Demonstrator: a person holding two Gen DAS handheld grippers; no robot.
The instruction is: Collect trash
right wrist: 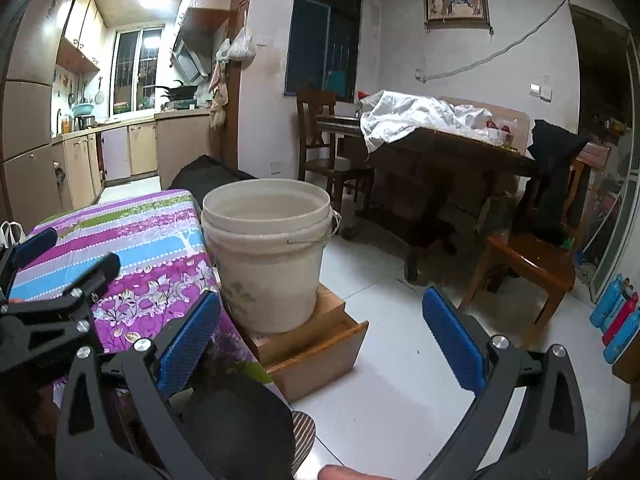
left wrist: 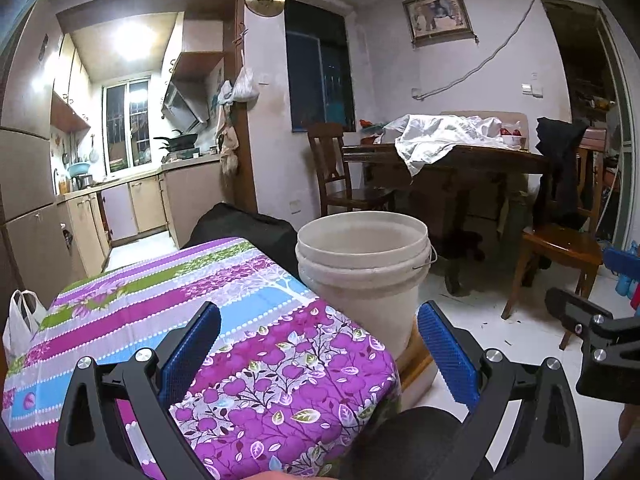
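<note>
Left wrist view first: there's a table with a purple floral cloth (left wrist: 224,320) filling the lower left, and a kitchen (left wrist: 120,152) opens up behind it. The off-white bucket (left wrist: 362,276) (the task's thing, as far as I can see) stands just off the table's far right corner, on a low wooden box (left wrist: 416,364). Behind the bucket sit a dark dining table (left wrist: 452,168) draped with a white sheet (left wrist: 436,136) and wooden chairs. The left gripper (left wrist: 320,356) has its blue pads spread wide with nothing between them; the bucket sits beyond them, up between the two tips. The right gripper (left wrist: 592,336) pokes in right of the bucket.

Right wrist view: same bucket (right wrist: 266,264), now clearly on the wooden box (right wrist: 316,352) on white floor tile, touching the cloth's edge (right wrist: 152,256). The right gripper (right wrist: 322,340) is also wide apart and holding nothing, bucket ahead and nearer the left pad. The left gripper (right wrist: 60,256) hovers over the cloth, left of the bucket.
</note>
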